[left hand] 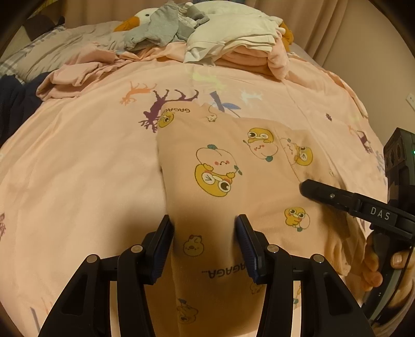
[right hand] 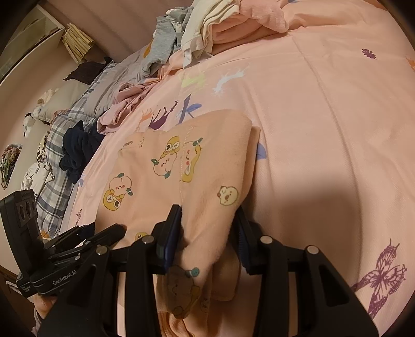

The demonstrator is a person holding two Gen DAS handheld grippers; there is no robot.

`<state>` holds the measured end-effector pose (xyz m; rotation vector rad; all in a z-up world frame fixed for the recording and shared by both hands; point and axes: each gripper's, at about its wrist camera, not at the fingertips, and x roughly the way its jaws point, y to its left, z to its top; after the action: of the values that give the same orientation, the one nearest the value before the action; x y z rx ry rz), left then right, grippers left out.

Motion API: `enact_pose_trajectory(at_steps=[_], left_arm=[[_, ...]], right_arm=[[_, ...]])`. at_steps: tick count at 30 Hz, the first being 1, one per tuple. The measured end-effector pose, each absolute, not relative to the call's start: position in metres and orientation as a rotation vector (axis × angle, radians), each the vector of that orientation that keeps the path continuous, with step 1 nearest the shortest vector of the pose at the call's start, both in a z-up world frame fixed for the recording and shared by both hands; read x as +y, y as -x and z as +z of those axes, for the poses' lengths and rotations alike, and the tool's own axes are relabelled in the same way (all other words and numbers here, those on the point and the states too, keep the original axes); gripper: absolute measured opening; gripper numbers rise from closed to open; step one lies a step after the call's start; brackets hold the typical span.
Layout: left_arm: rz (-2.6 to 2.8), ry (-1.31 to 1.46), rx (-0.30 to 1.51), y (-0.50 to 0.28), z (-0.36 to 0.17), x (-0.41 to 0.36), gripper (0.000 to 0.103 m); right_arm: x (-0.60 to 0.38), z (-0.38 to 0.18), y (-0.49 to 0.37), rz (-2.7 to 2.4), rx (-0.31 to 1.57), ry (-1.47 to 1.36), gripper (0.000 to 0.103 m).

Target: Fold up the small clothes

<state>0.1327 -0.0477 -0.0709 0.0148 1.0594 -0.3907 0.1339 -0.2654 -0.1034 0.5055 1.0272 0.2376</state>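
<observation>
1. Peach fabric printed with yellow cartoon ducks, a small garment (left hand: 223, 166), is seen between the jaws of the left gripper (left hand: 205, 233); the jaws are set partly apart with the cloth spread flat between them, and whether the pads press on it cannot be told.
2. A bunched fold of the same garment (right hand: 166, 178) is held between the jaws of the right gripper (right hand: 208, 233), which are closed on the cloth at a moderate width; the fold is gathered and hangs toward the camera in the right wrist view.
3. The right gripper is also seen from the left wrist view at the right edge, with a person's hand (left hand: 376, 264) wrapped around its handle and one finger tip resting on the garment's right part.
4. The garment lies near the front of a bed, on a pink bedspread (left hand: 77, 160) printed with deer and butterfly figures.
5. At the far end of the bed, a stack of folded white and peach clothes (left hand: 233, 39) is placed, with grey clothes (left hand: 166, 26) just beside it on the left, lying over a goose plush toy (left hand: 135, 20).
6. A dark navy garment (right hand: 77, 150) lies at the left side of the bed on a plaid sheet (right hand: 54, 186).
</observation>
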Motion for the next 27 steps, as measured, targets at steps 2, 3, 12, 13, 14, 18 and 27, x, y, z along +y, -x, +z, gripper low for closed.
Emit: enact_pose_trajectory(at_steps=[2, 3, 12, 13, 14, 18, 27], left_arm=[[-0.386, -0.017, 1.058, -0.131, -0.070, -0.046, 0.049], [-0.383, -0.018, 1.057, -0.130, -0.070, -0.045, 0.049], [-0.306, -0.080, 1.027, -0.111, -0.057, -0.041, 0.062], [-0.291, -0.091, 1.020, -0.106, -0.053, -0.040, 0.064], [-0.285, -0.090, 1.017, -0.102, -0.050, -0.040, 0.064], [-0.297, -0.090, 1.014, -0.084, -0.039, -0.039, 0.065], [-0.256, -0.088, 0.967, -0.038, -0.003, -0.037, 0.084]], right_arm=[[-0.266, -0.103, -0.133, 0.234, 1.027, -0.504, 0.041], [-0.266, -0.103, -0.132, 0.232, 1.027, -0.503, 0.041], [-0.257, -0.081, -0.113, 0.145, 1.003, -0.325, 0.049], [-0.254, -0.075, -0.107, 0.123, 1.003, -0.283, 0.052], [-0.254, -0.073, -0.105, 0.108, 1.003, -0.262, 0.055], [-0.252, -0.056, -0.087, 0.054, 0.987, -0.171, 0.067], [-0.239, -0.006, -0.031, 0.061, 0.885, -0.088, 0.102]])
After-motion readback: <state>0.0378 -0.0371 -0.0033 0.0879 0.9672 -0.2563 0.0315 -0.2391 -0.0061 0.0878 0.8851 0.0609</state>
